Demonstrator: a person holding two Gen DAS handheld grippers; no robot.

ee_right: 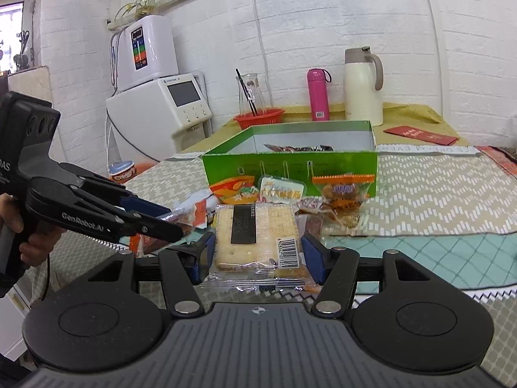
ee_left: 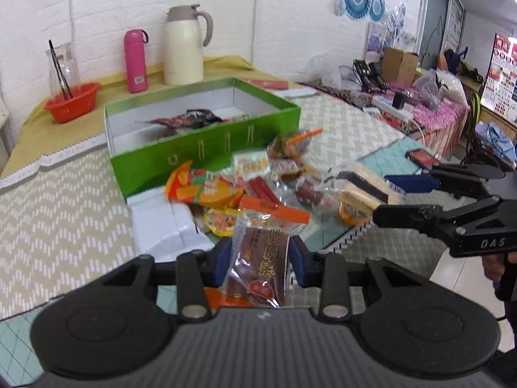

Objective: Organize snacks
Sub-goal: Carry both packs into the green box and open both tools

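Observation:
A green open box (ee_left: 206, 135) stands on the table with a dark snack packet (ee_left: 190, 118) inside; it also shows in the right wrist view (ee_right: 290, 161). A pile of snack packets (ee_left: 245, 184) lies in front of it. My left gripper (ee_left: 260, 258) is shut on a brown snack packet (ee_left: 261, 258) held above the pile. My right gripper (ee_right: 257, 255) is shut on a cracker packet (ee_right: 255, 236), which also shows in the left wrist view (ee_left: 365, 187). The right gripper appears at the right of the left wrist view (ee_left: 387, 199), the left gripper at the left of the right wrist view (ee_right: 168, 216).
A red basket (ee_left: 72, 102), a glass carafe (ee_left: 63, 64), a pink bottle (ee_left: 135, 61) and a cream thermos jug (ee_left: 184, 48) stand behind the box. A white packet (ee_left: 164, 223) lies beside the pile. White appliances (ee_right: 158, 97) stand left of the table. The cluttered table (ee_left: 420, 97) extends right.

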